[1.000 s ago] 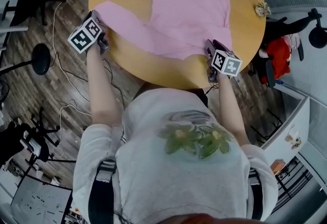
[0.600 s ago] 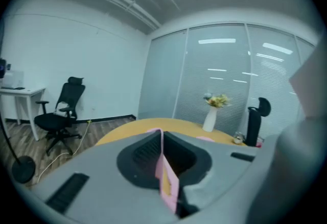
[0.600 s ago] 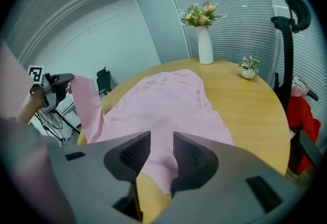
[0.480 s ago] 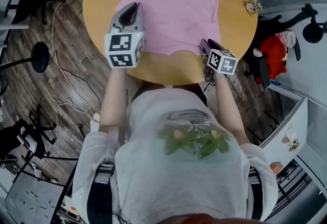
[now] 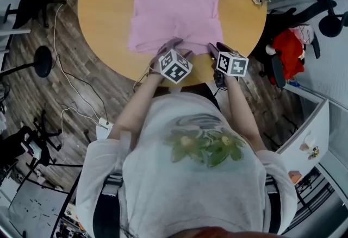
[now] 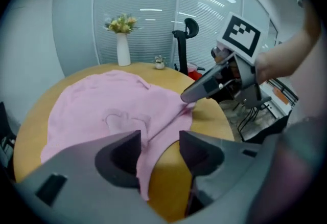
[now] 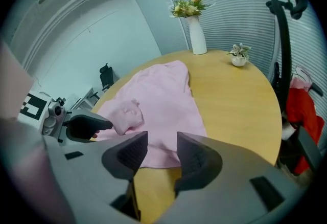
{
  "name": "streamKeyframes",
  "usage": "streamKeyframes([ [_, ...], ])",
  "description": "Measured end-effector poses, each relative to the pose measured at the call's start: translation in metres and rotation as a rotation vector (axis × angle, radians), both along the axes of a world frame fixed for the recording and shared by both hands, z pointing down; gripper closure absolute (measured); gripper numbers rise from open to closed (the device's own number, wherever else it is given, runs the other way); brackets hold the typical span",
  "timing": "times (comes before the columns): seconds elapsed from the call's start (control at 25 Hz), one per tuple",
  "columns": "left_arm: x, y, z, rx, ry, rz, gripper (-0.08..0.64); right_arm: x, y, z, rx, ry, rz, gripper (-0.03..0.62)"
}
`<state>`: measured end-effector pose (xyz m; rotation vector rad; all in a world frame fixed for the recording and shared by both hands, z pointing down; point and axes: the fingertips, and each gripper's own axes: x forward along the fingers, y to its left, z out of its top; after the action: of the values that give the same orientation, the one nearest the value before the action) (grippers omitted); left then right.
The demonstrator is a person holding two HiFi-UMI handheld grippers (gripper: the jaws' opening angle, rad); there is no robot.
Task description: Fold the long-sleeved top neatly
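round wooden table (image 5: 103,8): pink long-sleeved top (image 5: 176,3) is laid flat on it, folded to a rough rectangle, near edge by the front rim. left gripper (image 6: 159,138) is held over that edge, jaws just opened, nothing pinched. right gripper (image 7: 161,141), just beside, has likewise been opened wider, cloth unclamped.

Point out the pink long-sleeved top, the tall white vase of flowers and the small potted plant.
pink long-sleeved top (image 5: 175,8): head view, middle of the body.
tall white vase of flowers (image 7: 197,39): right gripper view, vase body.
small potted plant (image 7: 238,61): right gripper view, its pot.
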<state>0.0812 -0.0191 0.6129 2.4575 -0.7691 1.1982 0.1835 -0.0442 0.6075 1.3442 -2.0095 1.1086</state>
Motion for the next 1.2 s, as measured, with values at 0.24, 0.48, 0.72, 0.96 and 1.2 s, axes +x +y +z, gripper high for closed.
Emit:
streamKeyframes([
  [0.24, -0.070, -0.017, -0.020, -0.009, 0.044, -0.247, 0.344, -0.062, -0.010, -0.008, 0.063, 0.043, -0.248, 0.408],
  [0.48, -0.156, -0.027, -0.013, 0.009, -0.037, -0.478, 0.344, -0.143, -0.016, -0.002, 0.134, 0.186, -0.535, 0.403],
  [0.72, -0.209, -0.006, 0.018, -0.073, -0.143, -0.561, 0.344, -0.146, -0.025, 0.014, 0.116, 0.356, -0.567, 0.540],
  [0.96, -0.228, 0.002, 0.024, -0.092, -0.143, -0.613, 0.344, -0.069, -0.056, -0.051, 0.129, 0.120, -0.247, 0.560],
  [1.2, -0.230, -0.011, 0.016, -0.069, -0.122, -0.626, 0.344, 0.016, -0.088, -0.074, 0.097, 0.018, 0.022, 0.563],
])
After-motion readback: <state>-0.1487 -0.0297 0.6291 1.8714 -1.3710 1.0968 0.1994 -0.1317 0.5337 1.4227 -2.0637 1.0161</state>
